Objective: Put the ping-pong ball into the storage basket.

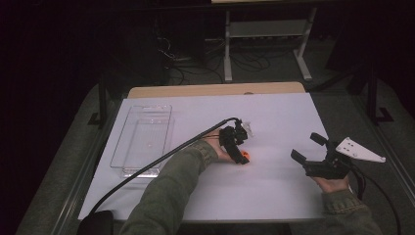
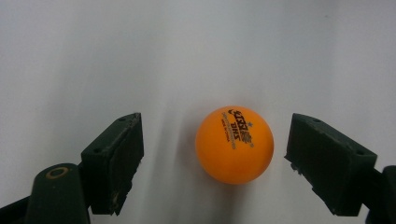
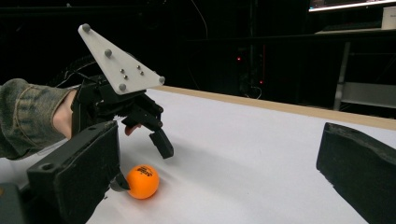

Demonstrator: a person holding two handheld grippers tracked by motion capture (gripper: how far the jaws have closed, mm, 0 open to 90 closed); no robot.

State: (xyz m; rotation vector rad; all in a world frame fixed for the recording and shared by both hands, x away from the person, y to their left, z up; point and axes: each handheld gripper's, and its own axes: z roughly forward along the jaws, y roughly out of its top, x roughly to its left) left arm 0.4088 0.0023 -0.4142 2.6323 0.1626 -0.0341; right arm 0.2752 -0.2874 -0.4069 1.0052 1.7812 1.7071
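Orange ball (image 2: 234, 144) rests on white table (image 1: 274, 112) near middle, between spread jaws of left gripper (image 2: 212, 161), untouched. Right gripper (image 1: 307, 148) released, near right edge. Clear tray (image 1: 142, 139) along left edge.

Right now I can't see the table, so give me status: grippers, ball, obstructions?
Left gripper open, jaws either side of orange ball, not touching. Right gripper open, apart. Clear tray off to the left, not blocking.

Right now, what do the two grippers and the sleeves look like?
Both are black two-jaw tools with blocky pads. The left gripper trails a black cable; the right gripper carries a pale grey three-cornered plate studded with small screws. Both sleeves are olive-green cloth with stitched cuffs.
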